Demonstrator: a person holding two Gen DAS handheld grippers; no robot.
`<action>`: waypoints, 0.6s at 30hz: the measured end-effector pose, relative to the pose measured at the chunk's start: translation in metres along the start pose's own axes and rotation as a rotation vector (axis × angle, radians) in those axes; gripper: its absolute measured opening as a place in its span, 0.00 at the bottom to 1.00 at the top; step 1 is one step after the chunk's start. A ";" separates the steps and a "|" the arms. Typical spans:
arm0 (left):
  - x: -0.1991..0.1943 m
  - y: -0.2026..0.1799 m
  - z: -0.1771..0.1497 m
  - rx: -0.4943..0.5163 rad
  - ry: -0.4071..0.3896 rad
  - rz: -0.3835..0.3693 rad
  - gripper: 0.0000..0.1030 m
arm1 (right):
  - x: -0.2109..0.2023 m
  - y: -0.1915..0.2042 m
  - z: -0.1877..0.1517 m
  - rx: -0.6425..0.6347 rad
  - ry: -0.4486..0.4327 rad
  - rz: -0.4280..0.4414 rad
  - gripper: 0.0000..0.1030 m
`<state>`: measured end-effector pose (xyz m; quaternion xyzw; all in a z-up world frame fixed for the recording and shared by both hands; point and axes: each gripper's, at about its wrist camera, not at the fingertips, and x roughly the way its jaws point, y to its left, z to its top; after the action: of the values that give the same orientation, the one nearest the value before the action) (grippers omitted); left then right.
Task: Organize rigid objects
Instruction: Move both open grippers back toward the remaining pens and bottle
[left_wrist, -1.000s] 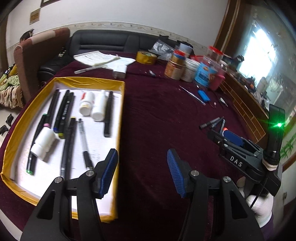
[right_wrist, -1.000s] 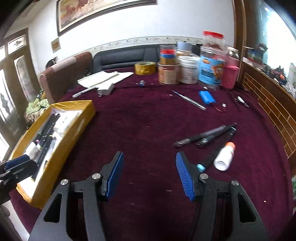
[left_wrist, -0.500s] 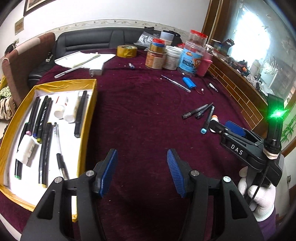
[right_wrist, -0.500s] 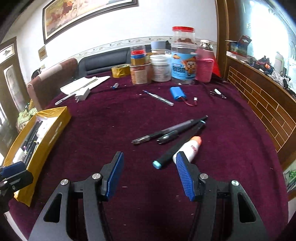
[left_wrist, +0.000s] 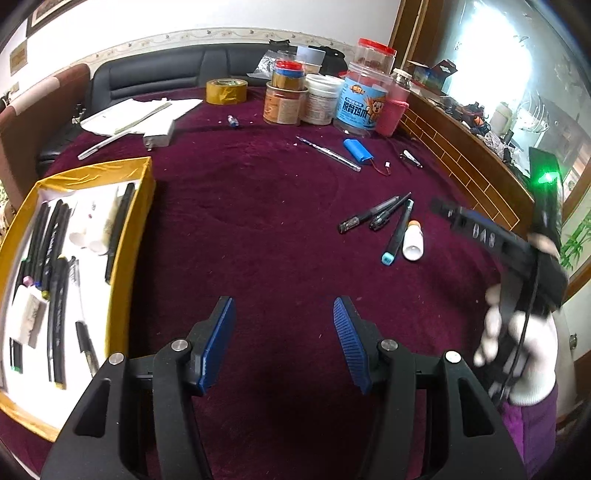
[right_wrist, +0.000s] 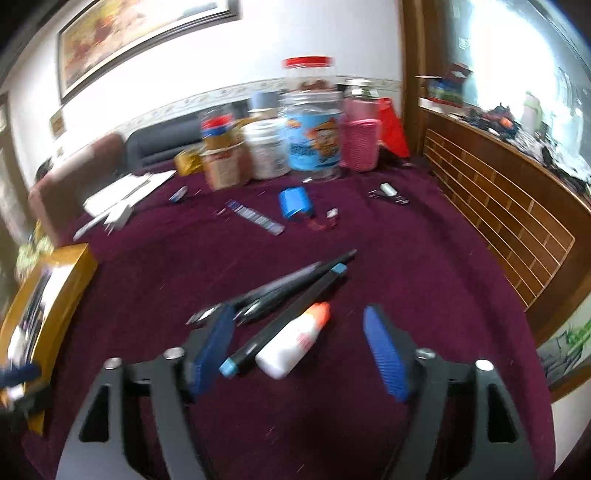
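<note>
The tabletop (left_wrist: 258, 221), covered in dark maroon cloth, fills the ground ahead of both pairs of fingers. To the left of the left gripper (left_wrist: 283, 341) lies the yellow-rimmed tray (left_wrist: 142, 206), its white floor lined with black markers (left_wrist: 55, 236) laid lengthwise and small white bottles (left_wrist: 92, 229) among them; the tray sits just beside the left finger, apart from it. The left gripper's fingers (left_wrist: 218, 343) stand spread wide over bare cloth with nothing between them.

Far ahead of the fingers, at the back of the tabletop, stands a cluster of jars (left_wrist: 364, 99) and a roll of yellow tape (left_wrist: 226, 91).

The right gripper (right_wrist: 301, 349) is seen blurred in its own view, its fingers (right_wrist: 382, 350) parted wide and gripping nothing. Between them, toward the left finger, lie a white glue bottle (right_wrist: 291, 343) with an orange cap and a black marker with a blue end (right_wrist: 280, 325), side by side and touching or nearly so. Just beyond the left fingertip lie two dark pens (right_wrist: 273, 291), angled away to the right. Whether the left finger touches the marker cannot be told through the blur.

In the left wrist view the same group lies well ahead and to the right of the fingers, the bottle (left_wrist: 413, 240) beside the marker (left_wrist: 397, 232), with the pens (left_wrist: 373, 216) just left of them. Farther ahead lies a small blue battery pack (right_wrist: 294, 201).
</note>
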<state>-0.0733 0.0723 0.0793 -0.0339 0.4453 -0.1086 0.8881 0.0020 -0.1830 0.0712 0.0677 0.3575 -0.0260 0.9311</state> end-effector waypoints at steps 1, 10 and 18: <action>0.002 -0.001 0.002 -0.001 0.002 -0.004 0.52 | 0.006 -0.009 0.007 0.035 0.000 -0.008 0.71; 0.055 -0.038 0.042 0.114 -0.014 -0.028 0.52 | 0.057 -0.110 0.008 0.437 0.027 0.131 0.71; 0.137 -0.085 0.077 0.334 0.001 -0.015 0.51 | 0.066 -0.119 0.004 0.479 0.064 0.169 0.71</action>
<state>0.0538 -0.0436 0.0312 0.1109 0.4214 -0.1877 0.8803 0.0425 -0.3017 0.0169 0.3167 0.3637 -0.0299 0.8756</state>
